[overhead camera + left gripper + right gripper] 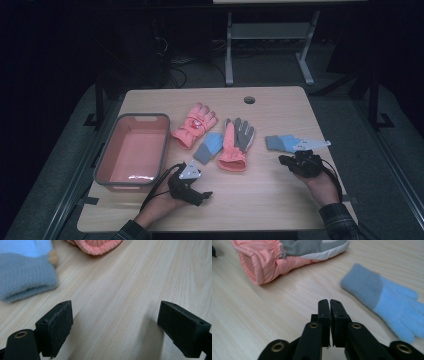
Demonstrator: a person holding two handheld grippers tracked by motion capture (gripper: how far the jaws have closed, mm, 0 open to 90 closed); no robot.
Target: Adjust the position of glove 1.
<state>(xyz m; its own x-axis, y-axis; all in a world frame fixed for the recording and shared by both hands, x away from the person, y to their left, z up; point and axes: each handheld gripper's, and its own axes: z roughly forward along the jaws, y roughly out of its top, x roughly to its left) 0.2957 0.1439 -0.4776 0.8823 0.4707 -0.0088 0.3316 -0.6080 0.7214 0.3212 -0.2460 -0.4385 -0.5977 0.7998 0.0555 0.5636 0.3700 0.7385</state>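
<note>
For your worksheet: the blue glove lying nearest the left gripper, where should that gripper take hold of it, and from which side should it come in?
Probably the grey cuff of the blue glove. It lies flat on the table with the cuff's open edge turned toward the left gripper, whose jaws stand wide open. Come in low from the person's side, pinching the cuff's soft edge; the fingers lie against the pink glove.

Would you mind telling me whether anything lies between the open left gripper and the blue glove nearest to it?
Nothing visible does. The left gripper hovers with its jaws wide apart over bare table, and the blue glove lies just ahead to the side. The pink glove sits farther off, out of that path.
</note>
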